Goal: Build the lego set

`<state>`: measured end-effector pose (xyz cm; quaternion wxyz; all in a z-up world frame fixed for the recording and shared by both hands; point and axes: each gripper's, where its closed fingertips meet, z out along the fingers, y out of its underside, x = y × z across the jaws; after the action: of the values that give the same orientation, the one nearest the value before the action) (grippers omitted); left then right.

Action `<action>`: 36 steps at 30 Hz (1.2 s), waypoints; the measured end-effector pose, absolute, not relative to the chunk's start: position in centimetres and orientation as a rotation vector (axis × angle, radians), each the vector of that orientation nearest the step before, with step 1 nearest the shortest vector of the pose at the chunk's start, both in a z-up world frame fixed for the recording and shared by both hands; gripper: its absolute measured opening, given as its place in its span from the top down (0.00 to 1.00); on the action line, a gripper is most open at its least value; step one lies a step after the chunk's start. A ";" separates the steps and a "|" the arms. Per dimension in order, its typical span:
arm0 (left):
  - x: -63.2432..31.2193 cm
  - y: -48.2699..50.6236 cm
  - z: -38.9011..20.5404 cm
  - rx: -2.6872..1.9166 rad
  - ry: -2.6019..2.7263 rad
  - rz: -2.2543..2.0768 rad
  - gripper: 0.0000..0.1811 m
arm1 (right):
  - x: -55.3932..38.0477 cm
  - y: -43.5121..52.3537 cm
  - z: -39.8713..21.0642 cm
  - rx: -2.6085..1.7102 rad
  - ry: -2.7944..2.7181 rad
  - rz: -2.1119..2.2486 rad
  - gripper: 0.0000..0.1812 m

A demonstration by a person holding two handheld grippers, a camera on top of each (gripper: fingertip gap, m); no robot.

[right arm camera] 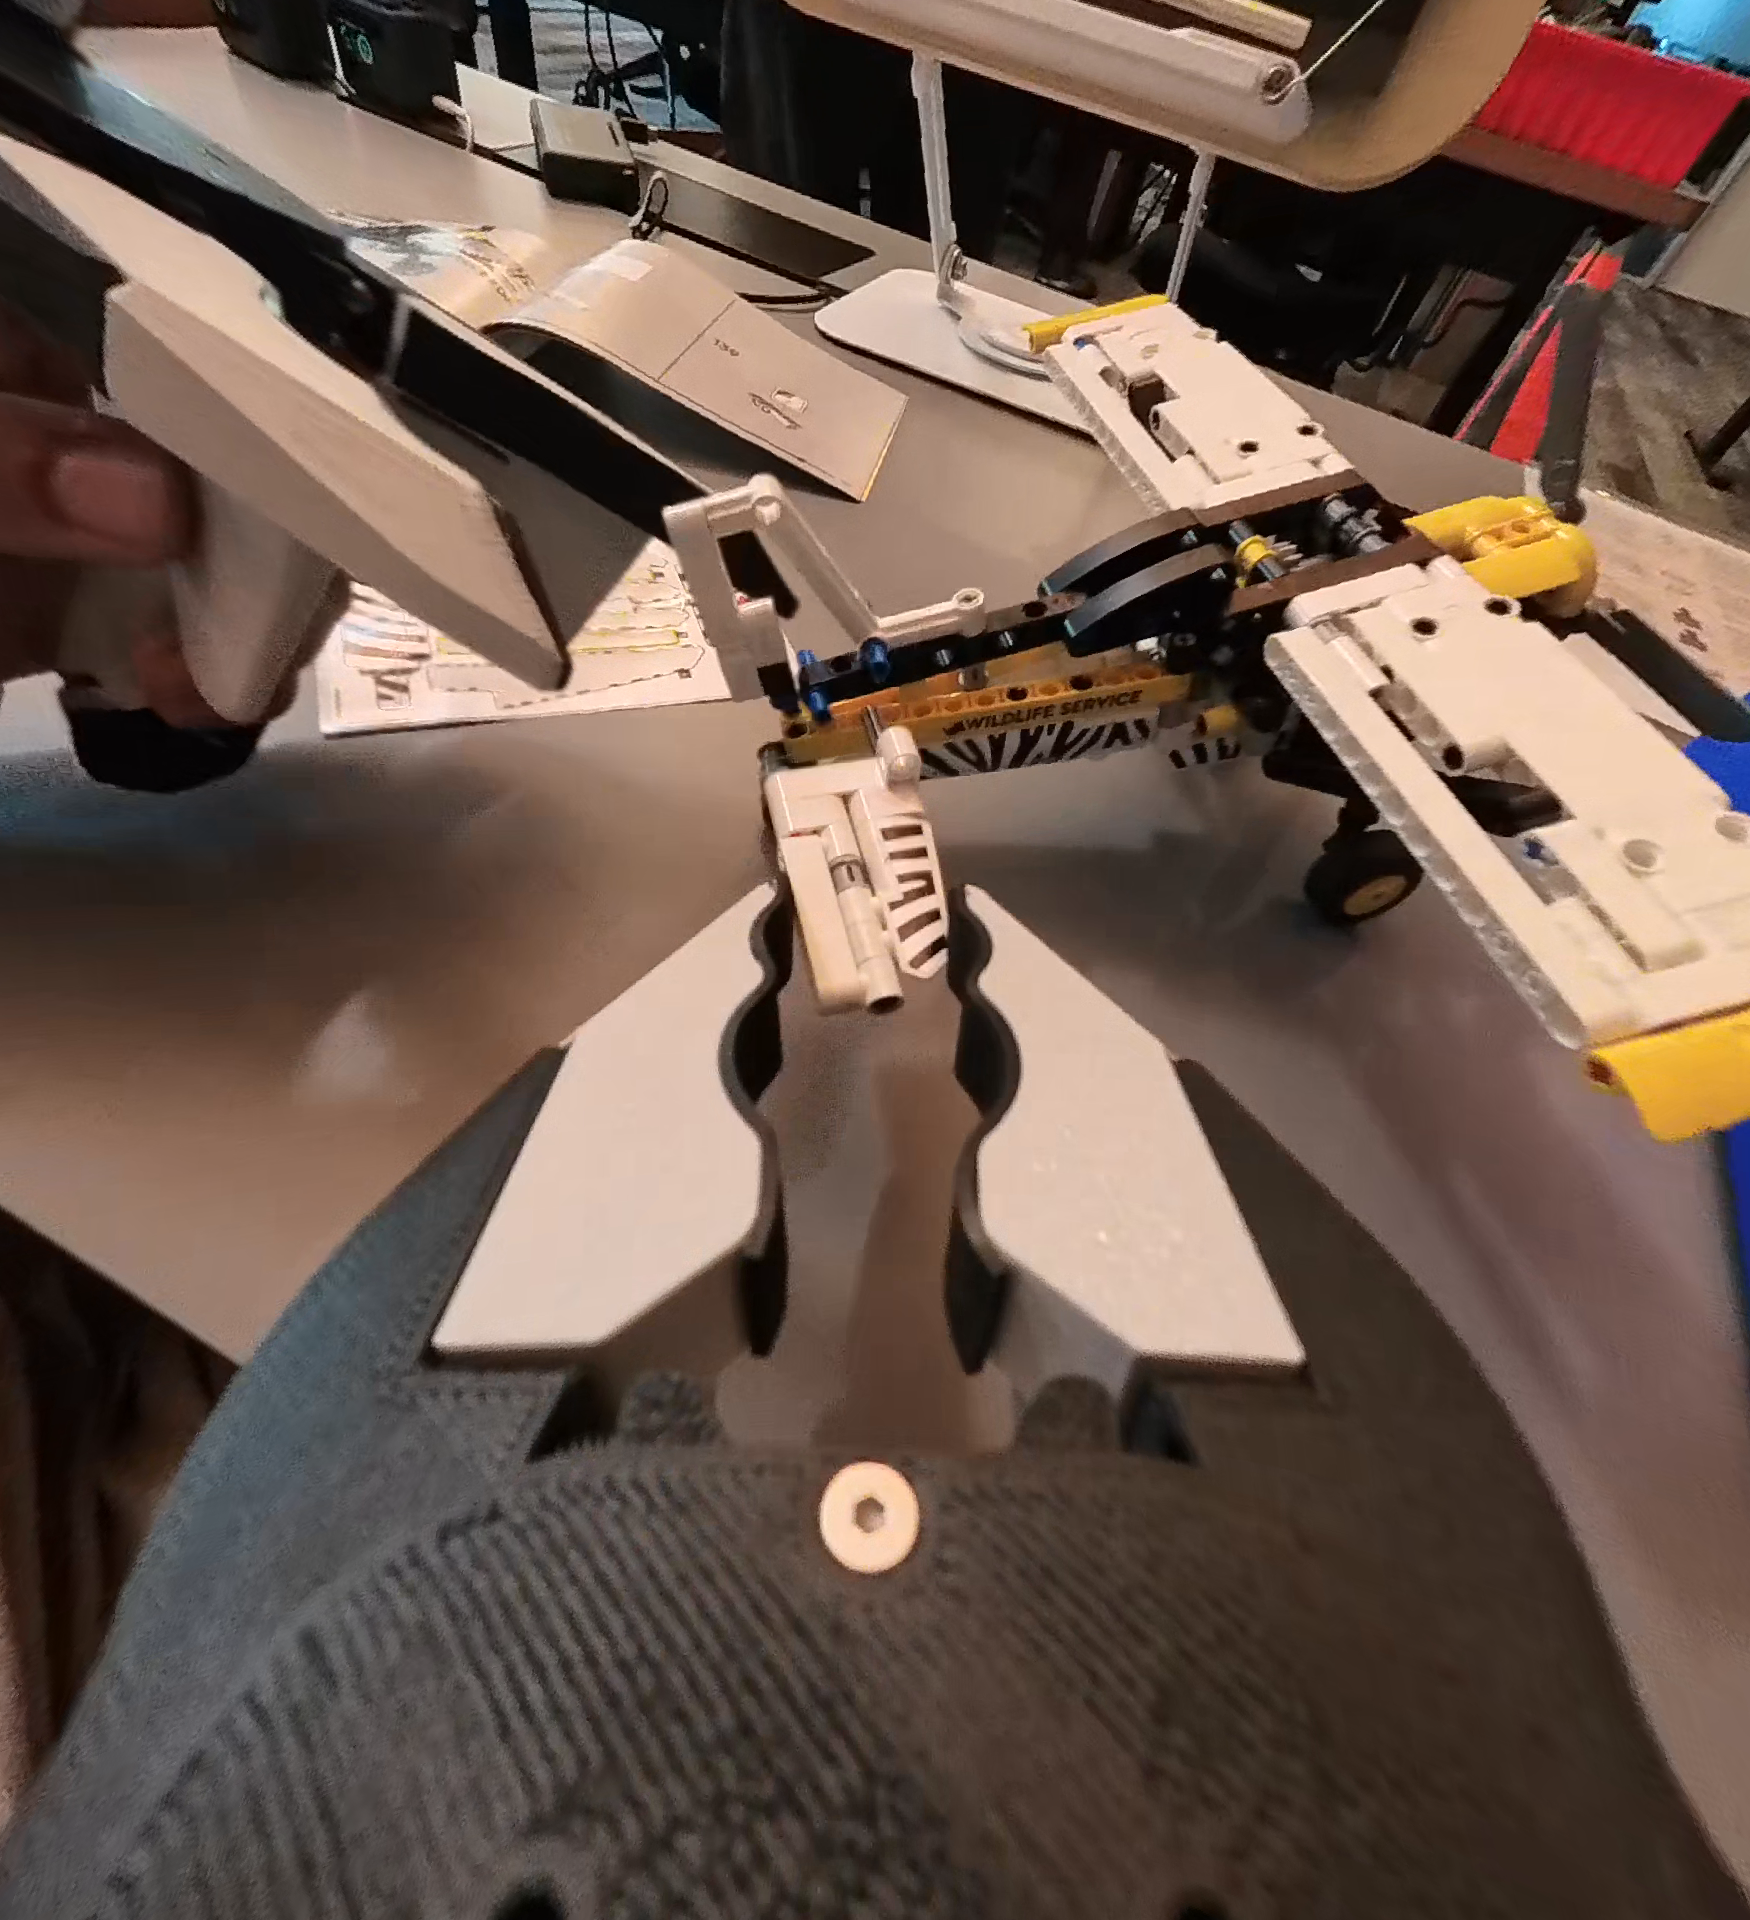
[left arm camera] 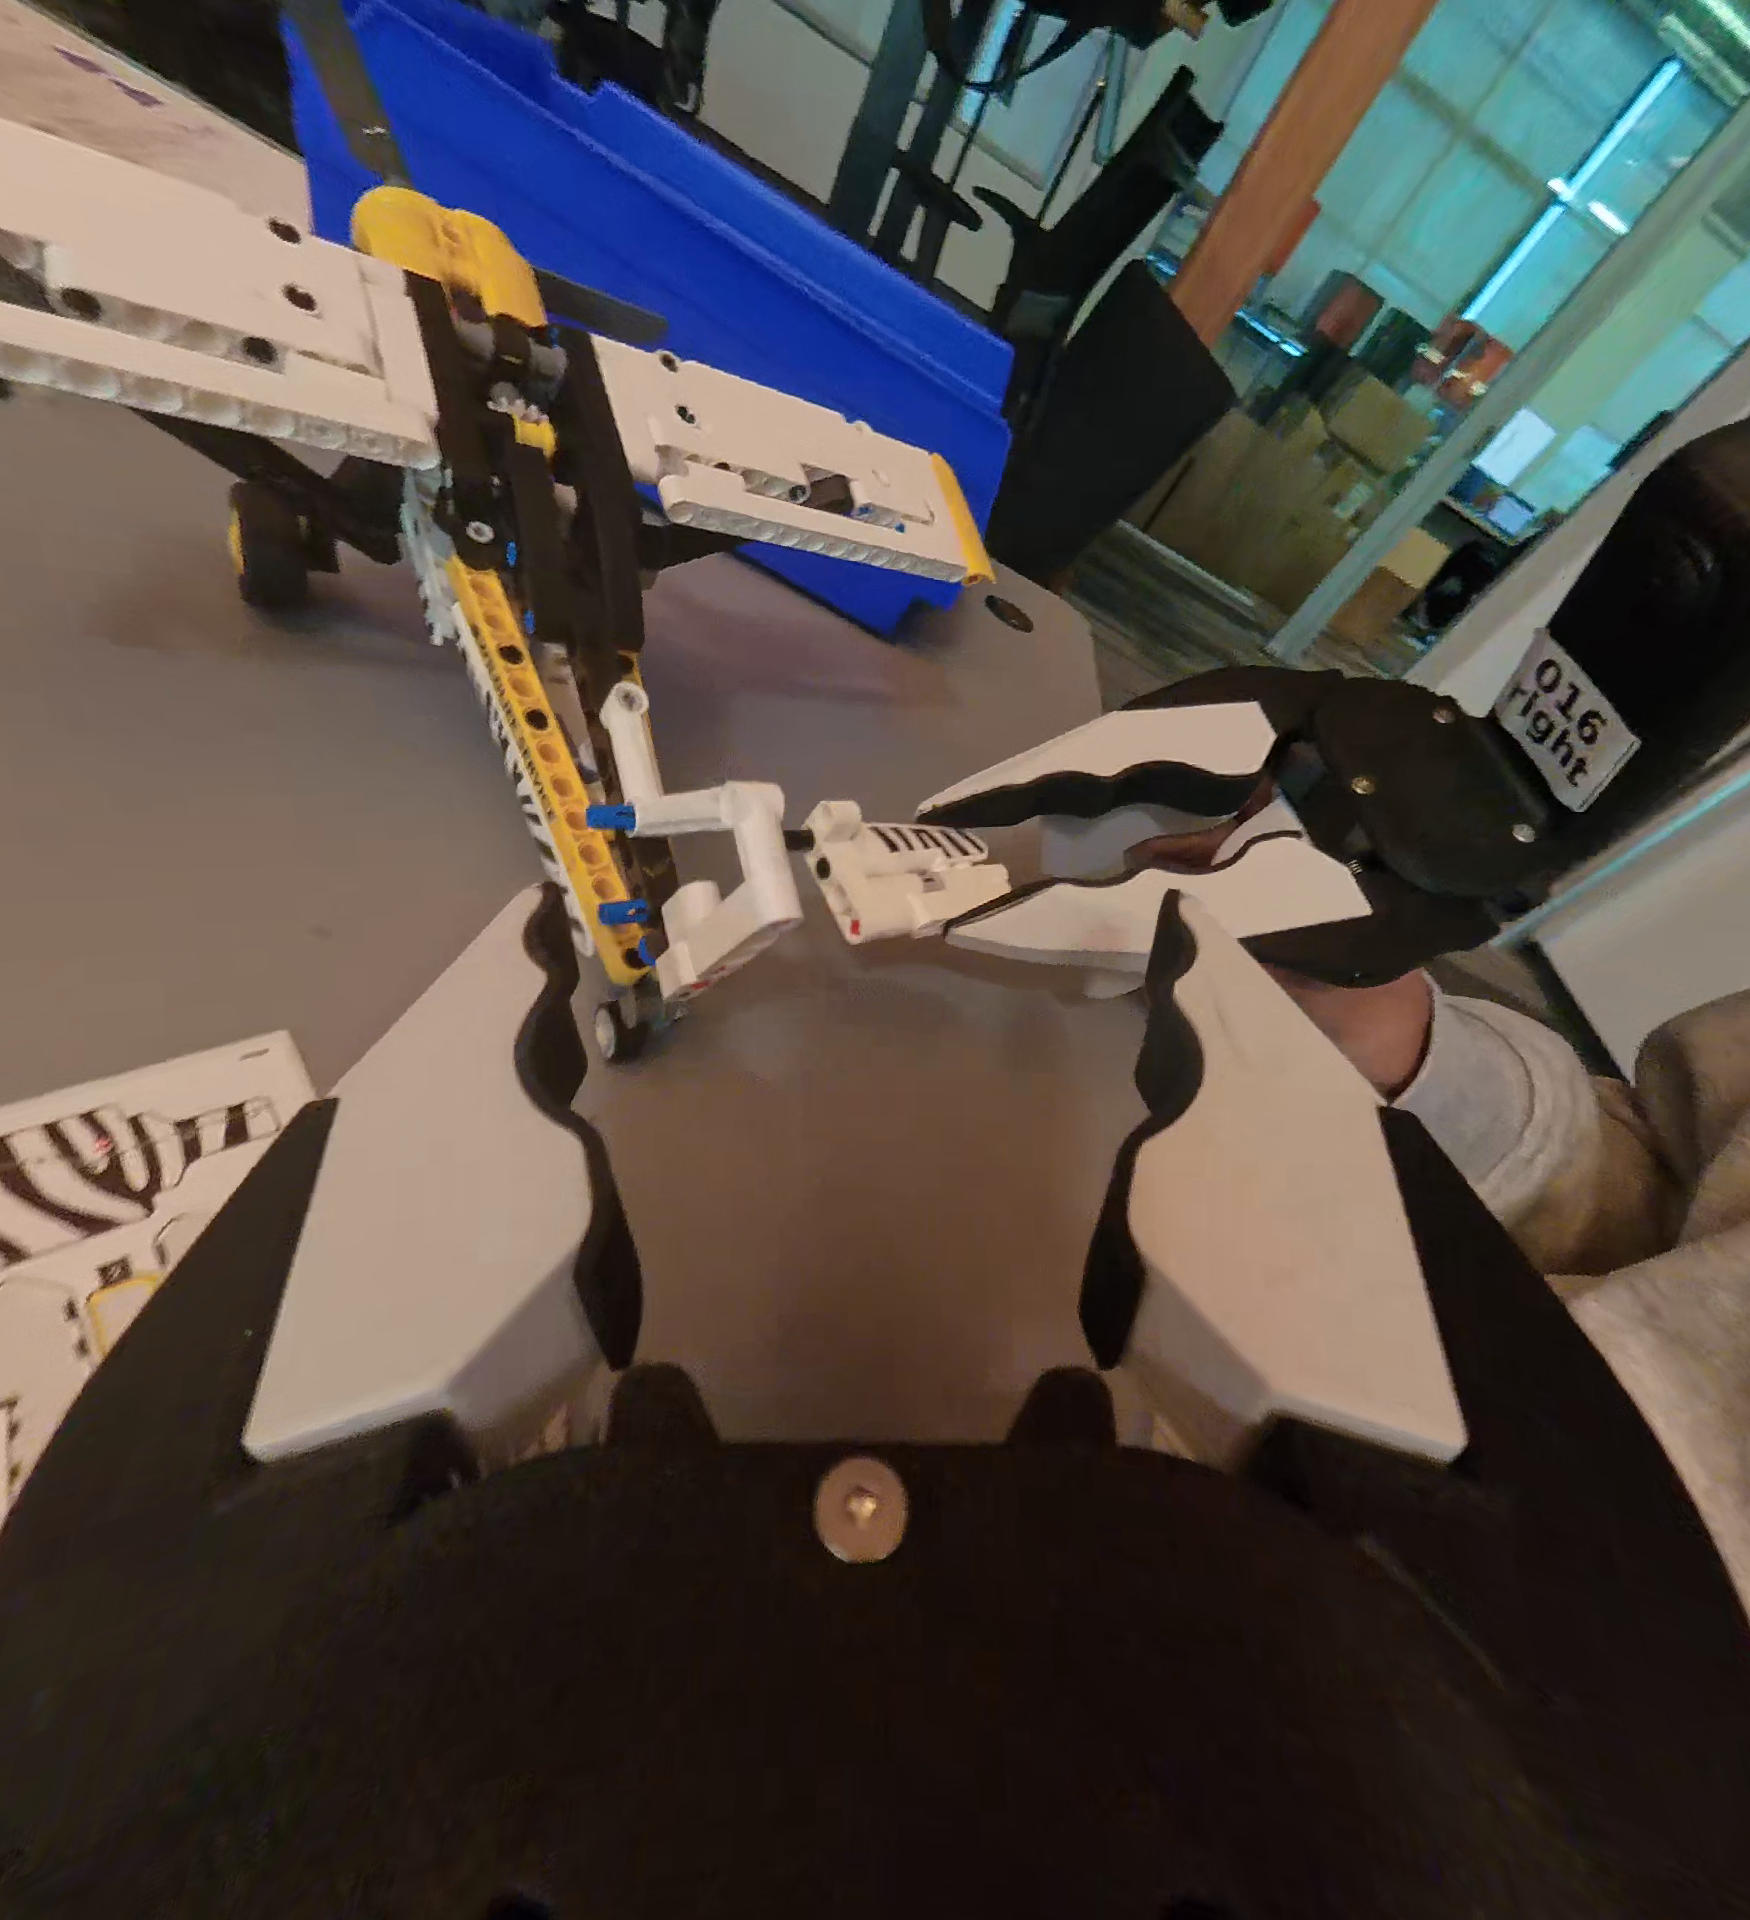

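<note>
Grey tabletop [left arm camera: 227, 727] fills my left wrist view, with a blue bin [left arm camera: 663, 270] behind the lego plane [left arm camera: 528, 582] and an office beyond. My left gripper [left arm camera: 855, 997] hangs just short of the plane's tail, its fingers spread wide with nothing between them. A zebra-striped sticker sheet [left arm camera: 71, 1195] lies on the near side of the plane. To the far side of the tail, my right gripper [left arm camera: 964, 873] is clamped on a small white tail piece [left arm camera: 892, 868] with black stripes, whose front end sits just off the white tail frame [left arm camera: 736, 862]; whether they touch I cannot tell.

From the right wrist view, the plane [right arm camera: 1214, 665] stands on its wheels on the table [right arm camera: 331, 935], wings white with yellow tips. The tail piece [right arm camera: 866, 894] is pinched between my right gripper's fingers [right arm camera: 1079, 1122] right at the fuselage's rear end. An open instruction booklet [right arm camera: 663, 343] lies behind the plane, the left gripper [right arm camera: 351, 416] above its tail.
</note>
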<state>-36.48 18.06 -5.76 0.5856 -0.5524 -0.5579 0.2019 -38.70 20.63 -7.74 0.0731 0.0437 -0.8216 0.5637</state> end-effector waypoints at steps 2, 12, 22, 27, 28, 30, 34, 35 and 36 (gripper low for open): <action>-36.9 18.2 -5.9 -1.302 -1.285 0.460 0.39 | -38.6 20.3 -7.9 0.130 -2.484 1.702 0.84; -37.3 18.8 -6.0 -1.307 -1.224 0.406 0.44 | -38.5 19.6 -8.2 0.149 -2.490 1.668 0.84; -37.2 18.9 -6.1 -1.311 -1.221 0.407 0.43 | -38.4 19.0 -8.3 0.155 -2.498 1.648 0.84; -37.2 18.8 -6.0 -1.298 -1.220 0.399 0.43 | -38.5 18.9 -8.2 0.162 -2.484 1.643 0.84; -37.2 18.8 -6.0 -1.296 -1.220 0.397 0.43 | -38.5 18.9 -8.1 0.166 -2.481 1.642 0.84; -37.2 18.8 -6.0 -1.293 -1.220 0.396 0.43 | -38.5 18.9 -8.2 0.170 -2.481 1.638 0.84; -37.2 18.8 -6.0 -1.292 -1.221 0.396 0.43 | -38.5 18.8 -8.2 0.167 -2.493 1.641 0.84; -37.2 18.8 -6.0 -1.292 -1.222 0.396 0.43 | -38.5 18.8 -8.2 0.165 -2.496 1.643 0.84; -37.2 18.8 -6.0 -1.293 -1.222 0.396 0.42 | -38.5 18.8 -8.2 0.165 -2.496 1.645 0.84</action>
<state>-37.24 18.80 -6.01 0.6128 -0.5605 -0.5299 0.1717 -38.48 18.80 -8.19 0.0737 0.0549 -0.8315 0.5479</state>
